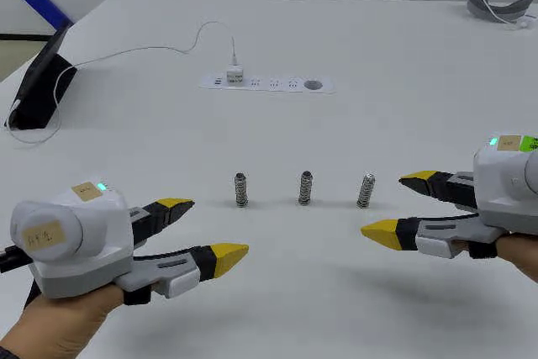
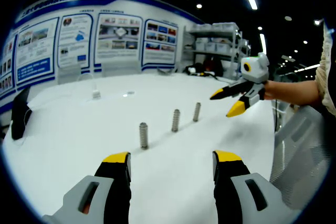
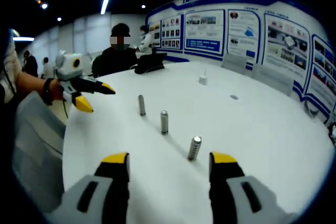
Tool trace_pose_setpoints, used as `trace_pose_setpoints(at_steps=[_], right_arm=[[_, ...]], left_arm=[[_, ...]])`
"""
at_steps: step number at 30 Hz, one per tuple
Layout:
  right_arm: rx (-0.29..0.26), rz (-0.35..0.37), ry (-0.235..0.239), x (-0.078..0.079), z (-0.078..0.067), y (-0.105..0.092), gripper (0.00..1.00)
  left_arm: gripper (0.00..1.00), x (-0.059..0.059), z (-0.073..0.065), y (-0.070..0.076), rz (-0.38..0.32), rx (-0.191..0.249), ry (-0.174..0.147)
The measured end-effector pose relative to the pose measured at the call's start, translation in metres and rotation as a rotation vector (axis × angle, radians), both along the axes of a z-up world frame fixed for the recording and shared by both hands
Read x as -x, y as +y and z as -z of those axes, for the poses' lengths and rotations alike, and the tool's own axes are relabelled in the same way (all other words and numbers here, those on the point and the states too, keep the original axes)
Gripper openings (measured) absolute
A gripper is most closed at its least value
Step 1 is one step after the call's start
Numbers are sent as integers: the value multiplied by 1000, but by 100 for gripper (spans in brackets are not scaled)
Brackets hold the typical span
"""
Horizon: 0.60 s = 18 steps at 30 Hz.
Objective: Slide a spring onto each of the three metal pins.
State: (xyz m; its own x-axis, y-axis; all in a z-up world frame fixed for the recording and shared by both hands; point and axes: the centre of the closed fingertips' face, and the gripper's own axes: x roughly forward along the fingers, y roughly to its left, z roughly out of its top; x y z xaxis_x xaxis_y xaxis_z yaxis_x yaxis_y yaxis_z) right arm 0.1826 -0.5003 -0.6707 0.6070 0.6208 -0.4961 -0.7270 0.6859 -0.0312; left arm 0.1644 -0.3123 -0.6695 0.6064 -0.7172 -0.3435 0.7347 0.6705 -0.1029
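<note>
The left gripper (image 1: pixel 204 229) and right gripper (image 1: pixel 397 205) have pale grey bodies and black jaws tipped yellow. Between the two pairs of jaws, three silver-grey, coil-ribbed springs (image 1: pixel 305 187) show against a plain white table (image 1: pixel 353 39).

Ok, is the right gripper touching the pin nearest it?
Apart. In the head view the open right gripper is held beside the pin, with bare table showing between both jaw tips and it.
</note>
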Motion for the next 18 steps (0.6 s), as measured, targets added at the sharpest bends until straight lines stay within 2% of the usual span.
trace_pose_setpoints(at_steps=[18], right_arm=[[-15, 12, -4, -1, 0, -5, 65]], left_arm=[[64, 0, -3, 1, -22, 5, -2]])
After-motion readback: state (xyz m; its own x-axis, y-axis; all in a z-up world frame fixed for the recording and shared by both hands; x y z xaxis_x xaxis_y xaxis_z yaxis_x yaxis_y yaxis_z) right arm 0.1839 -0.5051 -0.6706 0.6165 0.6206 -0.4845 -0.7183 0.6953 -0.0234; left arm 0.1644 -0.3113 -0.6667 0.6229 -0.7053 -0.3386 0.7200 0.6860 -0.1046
